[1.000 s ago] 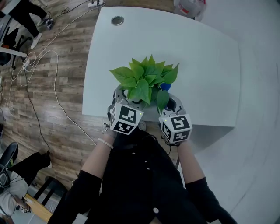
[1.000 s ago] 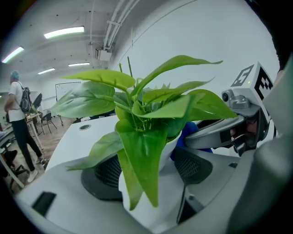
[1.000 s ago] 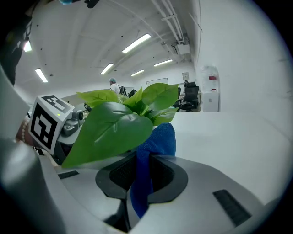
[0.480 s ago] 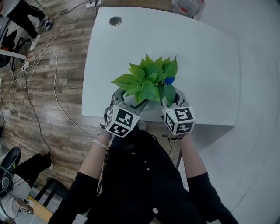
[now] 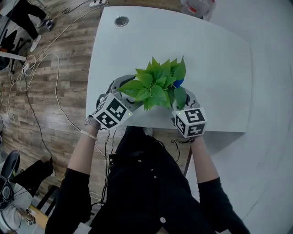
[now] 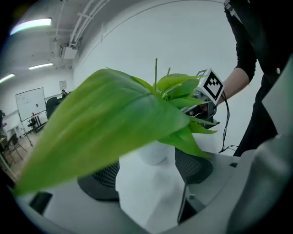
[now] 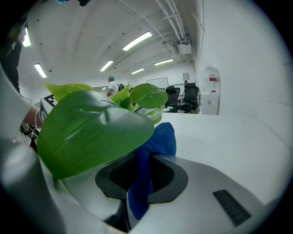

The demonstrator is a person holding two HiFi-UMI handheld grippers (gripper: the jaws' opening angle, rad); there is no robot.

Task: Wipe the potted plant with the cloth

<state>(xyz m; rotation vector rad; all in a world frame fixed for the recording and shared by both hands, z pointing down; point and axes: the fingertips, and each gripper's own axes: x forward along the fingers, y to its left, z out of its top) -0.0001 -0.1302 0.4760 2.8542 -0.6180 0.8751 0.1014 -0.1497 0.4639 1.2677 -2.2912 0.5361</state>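
Note:
The potted plant [image 5: 155, 84], with broad green leaves, stands near the front edge of the white table [image 5: 219, 59]. My left gripper [image 5: 124, 87] is at its left side, partly under the leaves. In the left gripper view the left gripper [image 6: 149, 176] is open, with the white pot [image 6: 153, 153] just beyond its tips and a big leaf [image 6: 100, 128] across the picture. My right gripper [image 5: 182, 93] is at the plant's right, shut on the blue cloth [image 5: 178, 83]. In the right gripper view the cloth [image 7: 153, 146] sticks up from the right gripper [image 7: 139, 178], against a leaf [image 7: 91, 130].
A round grommet [image 5: 122, 21] sits in the table's far left corner. Cables [image 5: 46, 68] trail over the wood floor left of the table. The person's body is close against the table's front edge. A bagged object [image 5: 199, 7] lies beyond the far edge.
My left gripper has swung left and forward, from in front of the plant to its left side. The right gripper with the cloth has moved slightly forward along the plant's right side.

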